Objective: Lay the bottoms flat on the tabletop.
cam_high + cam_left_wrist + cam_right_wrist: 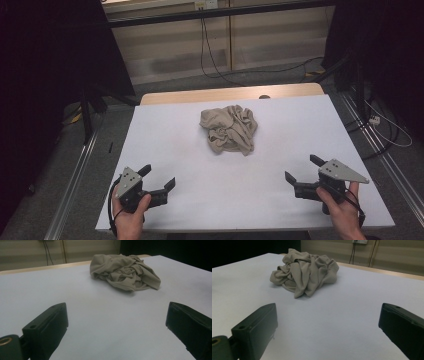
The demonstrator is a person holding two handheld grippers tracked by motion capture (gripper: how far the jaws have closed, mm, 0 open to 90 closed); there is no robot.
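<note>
Beige cloth point(229, 129) lies crumpled toward the far edge of the white counter point(280, 200), untouched. Left tongs point(159, 178) and right tongs point(301, 168) wait near the near corners, jaws wide and empty, aimed inward, likely ready to reach it.

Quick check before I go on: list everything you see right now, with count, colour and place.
cloth: one, beige, crumpled in a heap on the far middle of the table, apart from both grippers
table: one, white top with a wooden strip along its far edge
cables: several, dark, on the wall and floor beyond the table
left gripper: one, black with a grey plate, near left corner, jaws open, nothing between them
right gripper: one, black with a grey plate, near right corner, jaws open, nothing between them
hands: two, at the near edge, one on each gripper
</note>
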